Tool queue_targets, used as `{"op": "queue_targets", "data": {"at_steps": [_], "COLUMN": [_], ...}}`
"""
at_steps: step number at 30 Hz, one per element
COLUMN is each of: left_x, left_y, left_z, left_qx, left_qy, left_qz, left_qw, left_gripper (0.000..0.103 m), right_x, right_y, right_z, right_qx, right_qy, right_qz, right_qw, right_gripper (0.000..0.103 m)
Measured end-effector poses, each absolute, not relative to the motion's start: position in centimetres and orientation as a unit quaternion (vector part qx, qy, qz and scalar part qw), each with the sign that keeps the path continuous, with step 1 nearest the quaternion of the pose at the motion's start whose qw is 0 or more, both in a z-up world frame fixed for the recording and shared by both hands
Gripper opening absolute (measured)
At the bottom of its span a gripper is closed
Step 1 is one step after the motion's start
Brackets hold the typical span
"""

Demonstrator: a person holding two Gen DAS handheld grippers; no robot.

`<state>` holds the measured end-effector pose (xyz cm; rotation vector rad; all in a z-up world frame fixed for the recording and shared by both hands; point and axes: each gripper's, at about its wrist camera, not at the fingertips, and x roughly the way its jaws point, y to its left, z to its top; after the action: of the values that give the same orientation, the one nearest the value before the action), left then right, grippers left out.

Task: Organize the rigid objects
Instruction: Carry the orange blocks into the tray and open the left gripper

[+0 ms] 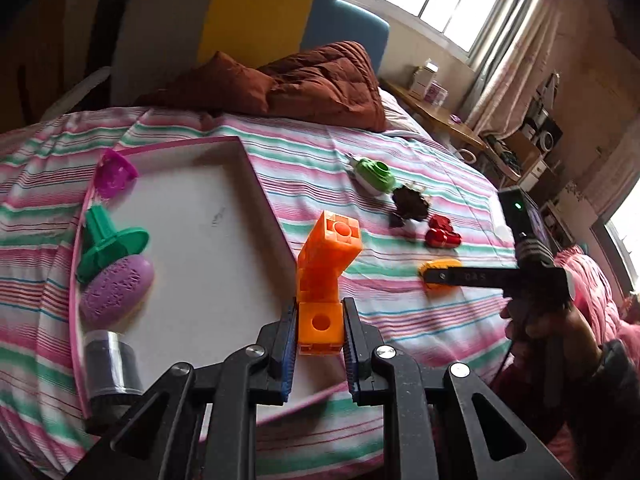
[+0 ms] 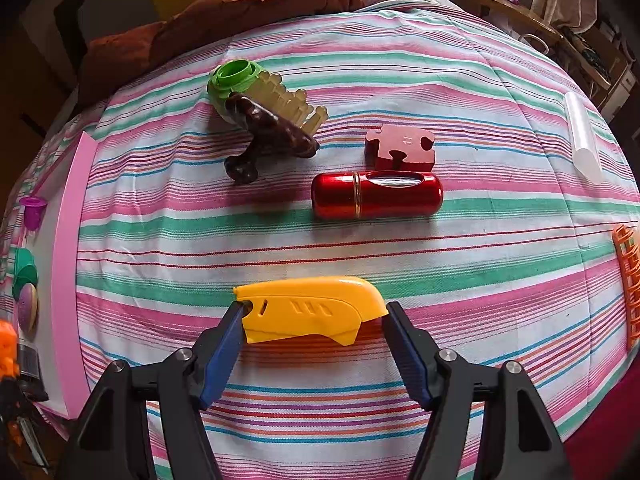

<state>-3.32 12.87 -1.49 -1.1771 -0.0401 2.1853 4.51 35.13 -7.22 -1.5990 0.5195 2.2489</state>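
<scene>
My left gripper (image 1: 320, 308) is shut on the bottom cube of an orange block chain (image 1: 328, 248), held up over the right edge of a white tray with a pink rim (image 1: 248, 152). On the striped bedspread lies a yellow plastic knife casing (image 2: 308, 310). My right gripper (image 2: 314, 308) points down at the casing, its two blue pads touching the casing's two ends. In the left wrist view that casing (image 1: 438, 266) shows partly behind a right-gripper finger (image 1: 468, 278), with a hand below it.
The tray holds a magenta cup (image 1: 114, 168), a green stamp (image 1: 108, 240), a purple oval (image 1: 116, 292) and a dark cylinder (image 1: 112, 364). On the bed lie a green-topped comb piece (image 2: 240, 80), a brown figure (image 2: 272, 132), a red puzzle piece (image 2: 400, 146), a red capsule (image 2: 376, 194), a clear tube (image 2: 582, 140) and an orange grid (image 2: 628, 280).
</scene>
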Motion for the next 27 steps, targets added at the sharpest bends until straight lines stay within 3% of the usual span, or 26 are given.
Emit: {"op": "queue_targets", "data": {"at_steps": [4, 13, 22, 24, 26, 27], "left_x": [-7.7, -16.4, -19.6, -19.7, -19.4, -19.2], "left_y": [10.6, 8.8, 8.8, 8.5, 8.2, 7.9], "left_z": [-1.5, -3.2, -5.9, -6.1, -5.7, -5.4], "left_qx": [-0.461, -0.485, -0.514, -0.517, -0.513, -0.506], "left_qy": [-0.054, -0.062, -0.059, -0.062, -0.066, -0.067], "left_qz": [0.84, 0.847, 0.839, 0.838, 0.84, 0.844], "left_qw": [0.283, 0.209, 0.167, 0.165, 0.167, 0.166], "left_gripper": [0.02, 0.02, 0.021, 0.024, 0.039, 0.04], "right_x": [4.7, 4.5, 4.4, 4.5, 4.7, 4.7], "right_y": [35.1, 34.9, 34.8, 34.9, 35.6, 35.7], "right_z": [-7.2, -7.3, -7.4, -7.3, -7.1, -7.1], "right_qx": [-0.561, -0.562, -0.562, -0.562, -0.563, -0.563], "right_qy": [0.183, 0.177, 0.178, 0.177, 0.176, 0.176], "right_qz": [0.79, 0.792, 0.792, 0.793, 0.793, 0.793], "right_qw": [0.165, 0.158, 0.156, 0.156, 0.155, 0.155], "right_gripper": [0.07, 0.07, 0.07, 0.07, 0.07, 0.07]}}
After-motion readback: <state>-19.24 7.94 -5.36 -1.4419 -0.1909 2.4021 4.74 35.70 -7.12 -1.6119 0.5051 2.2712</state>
